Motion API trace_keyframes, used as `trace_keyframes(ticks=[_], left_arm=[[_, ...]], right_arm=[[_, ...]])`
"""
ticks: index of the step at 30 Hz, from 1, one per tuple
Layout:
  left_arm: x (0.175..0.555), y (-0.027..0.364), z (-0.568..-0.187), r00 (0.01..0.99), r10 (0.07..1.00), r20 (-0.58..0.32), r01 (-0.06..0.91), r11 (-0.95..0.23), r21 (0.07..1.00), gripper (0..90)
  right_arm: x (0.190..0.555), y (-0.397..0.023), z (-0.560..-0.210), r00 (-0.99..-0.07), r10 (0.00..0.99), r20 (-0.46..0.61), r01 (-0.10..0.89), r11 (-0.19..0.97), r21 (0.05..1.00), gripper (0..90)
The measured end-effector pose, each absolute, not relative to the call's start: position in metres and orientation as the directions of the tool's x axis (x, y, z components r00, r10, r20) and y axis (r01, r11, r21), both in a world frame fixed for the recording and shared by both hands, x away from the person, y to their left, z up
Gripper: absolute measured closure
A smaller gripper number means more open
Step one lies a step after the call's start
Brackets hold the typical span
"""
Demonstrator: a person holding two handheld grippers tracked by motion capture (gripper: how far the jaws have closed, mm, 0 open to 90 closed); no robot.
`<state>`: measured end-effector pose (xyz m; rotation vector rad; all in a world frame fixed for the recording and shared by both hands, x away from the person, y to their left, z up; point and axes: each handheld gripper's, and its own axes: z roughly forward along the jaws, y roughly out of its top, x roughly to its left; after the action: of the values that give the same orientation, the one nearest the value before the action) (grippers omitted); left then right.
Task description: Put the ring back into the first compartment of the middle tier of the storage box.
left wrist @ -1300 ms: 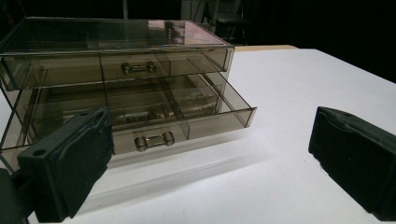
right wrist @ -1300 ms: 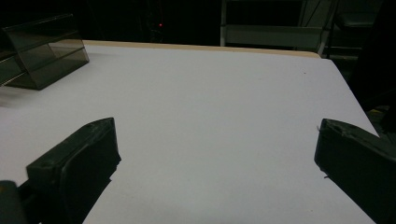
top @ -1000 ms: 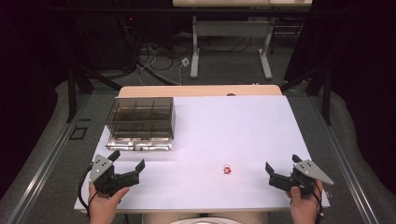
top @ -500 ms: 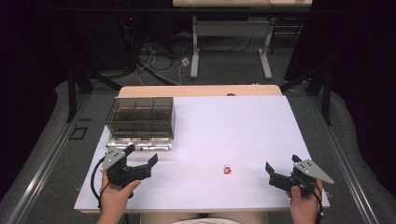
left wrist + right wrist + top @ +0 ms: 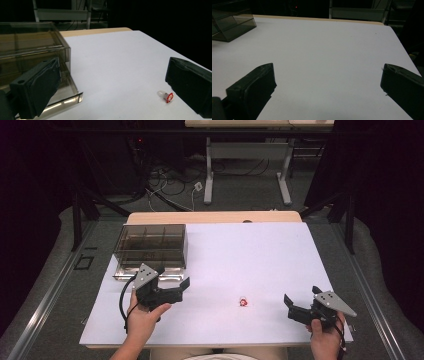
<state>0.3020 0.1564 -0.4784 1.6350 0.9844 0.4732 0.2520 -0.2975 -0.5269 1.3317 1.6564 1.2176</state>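
A tiny clear bulb with a red base [image 5: 243,302] lies on the white table top [image 5: 250,255], front centre. My left gripper [image 5: 175,280] is open just in front of the smoky clear compartment box [image 5: 150,245], jaws pointing right toward the bulb. In the left gripper view the bulb [image 5: 166,95] rests close to the right jaw, and the box [image 5: 30,47] stands behind the left jaw; the left gripper [image 5: 112,73] holds nothing. My right gripper [image 5: 301,299] is open at the front right corner, right of the bulb. The right gripper [image 5: 328,75] has only bare table between its jaws.
The box [image 5: 232,22] has several dividers and a shiny base lip [image 5: 62,101] sticking out at its front. A wooden table edge [image 5: 215,217] runs behind the white top. Beyond it are desk legs [image 5: 207,170] and cables on the floor.
My left gripper has moved away from the front edge, up to the box's front and a little to the right, swinging its jaws toward the bulb. The right gripper has stayed put.
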Motion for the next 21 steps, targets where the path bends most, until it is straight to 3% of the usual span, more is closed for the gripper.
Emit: trace_keyframes(ticks=[21], left_arm=[[0.322, 0.092, -0.466, 0.674, 0.72, -0.165, 0.347, -0.111, 0.931, 0.0]], right_arm=[[0.253, -0.302, -0.527, -0.251, 0.967, 0.044, 0.331, 0.043, 0.942, 0.0]])
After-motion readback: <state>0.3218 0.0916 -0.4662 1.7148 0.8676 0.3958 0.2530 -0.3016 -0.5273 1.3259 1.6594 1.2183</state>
